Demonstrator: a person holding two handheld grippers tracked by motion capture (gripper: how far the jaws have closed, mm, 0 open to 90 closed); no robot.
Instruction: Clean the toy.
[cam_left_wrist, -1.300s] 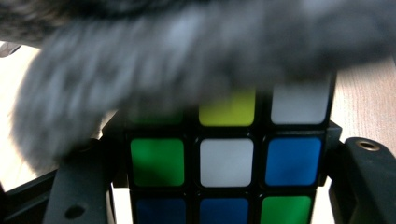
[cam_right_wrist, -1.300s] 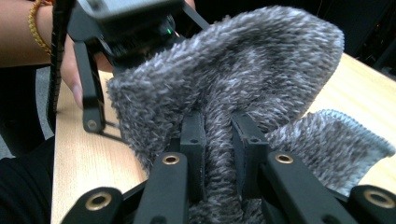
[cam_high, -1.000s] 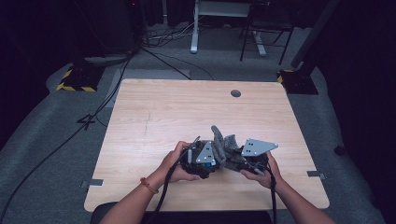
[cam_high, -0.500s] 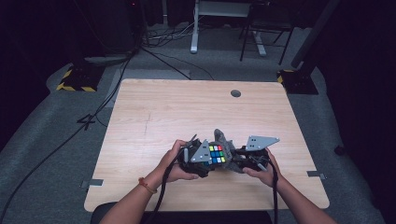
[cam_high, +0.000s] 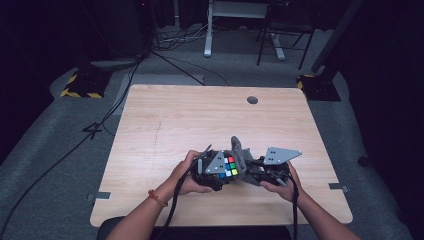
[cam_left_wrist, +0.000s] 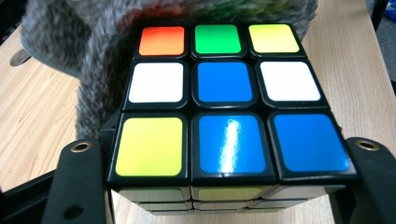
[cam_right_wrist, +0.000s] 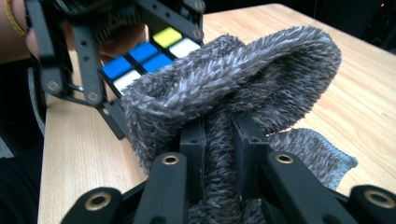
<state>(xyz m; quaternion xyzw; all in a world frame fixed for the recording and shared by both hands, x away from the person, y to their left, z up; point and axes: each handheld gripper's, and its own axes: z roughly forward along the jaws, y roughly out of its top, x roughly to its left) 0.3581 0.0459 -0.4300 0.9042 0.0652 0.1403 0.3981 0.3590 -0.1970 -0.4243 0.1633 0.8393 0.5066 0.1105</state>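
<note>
1. A second ago the puzzle cube was hidden under the grey fuzzy cloth; its coloured face now shows.
2. Both hands sit low at the near bench edge, tongs pointing inward at each other.
3. The left tongs clamp the cube between their jaws.
4. The right tongs pinch the cloth, which drapes against the cube's far side.

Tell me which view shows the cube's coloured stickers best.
The left gripper view: the cube faces the lens, held between the jaws, one whole face readable. The high view shows it tiny between the grippers. The right gripper view shows a few stickers behind the grey fuzzy cloth.
</note>
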